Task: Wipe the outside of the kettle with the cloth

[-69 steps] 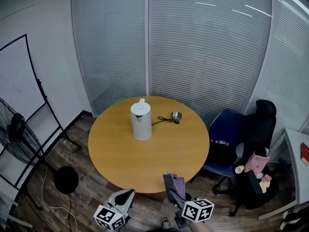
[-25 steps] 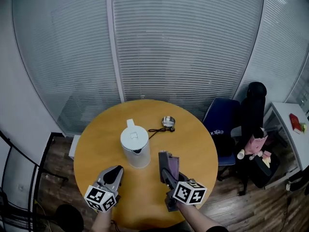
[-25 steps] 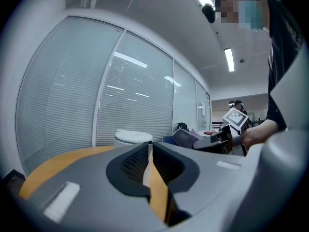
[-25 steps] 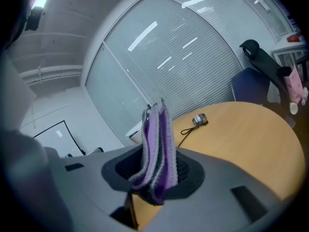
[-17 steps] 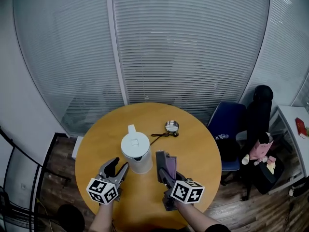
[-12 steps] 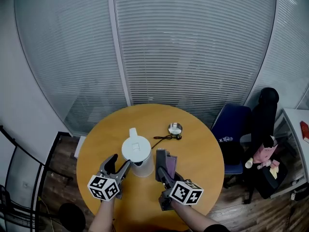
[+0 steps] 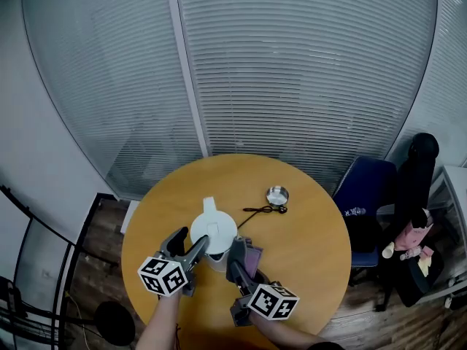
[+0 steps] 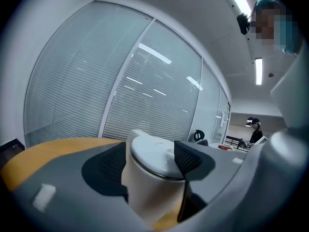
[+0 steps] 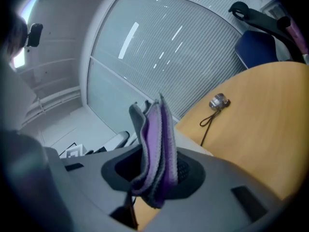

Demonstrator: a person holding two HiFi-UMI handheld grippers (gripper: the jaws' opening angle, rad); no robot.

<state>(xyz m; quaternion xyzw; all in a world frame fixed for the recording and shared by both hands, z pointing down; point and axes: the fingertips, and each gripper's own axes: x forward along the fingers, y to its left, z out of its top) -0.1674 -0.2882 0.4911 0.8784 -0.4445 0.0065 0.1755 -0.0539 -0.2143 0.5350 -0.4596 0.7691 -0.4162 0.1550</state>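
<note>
Right gripper (image 7: 241, 252) (image 9: 154, 170): you hold it clamped on the folded purple cloth (image 7: 252, 256) (image 9: 154, 149), just right of the kettle (image 7: 213, 233) (image 8: 152, 178). The cloth's lower end is hidden in the jaws.
Left gripper (image 7: 192, 238) (image 8: 149, 161): your jaws have just been opening. They stand spread around the kettle's top, and contact cannot be made out.
Kettle: white and upright on the round table (image 7: 306, 232), its base hidden behind your grippers.
Beyond the kettle: a dark cable (image 7: 257, 211) and a small metal dish (image 7: 276, 195) (image 9: 218, 101).
Far right of the kettle: a blue chair (image 7: 368, 195), partly cut off.

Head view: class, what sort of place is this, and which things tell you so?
Most likely an office meeting room. A round wooden table stands in front of glass partition walls lined with slatted blinds, and office chairs sit beside the table.
</note>
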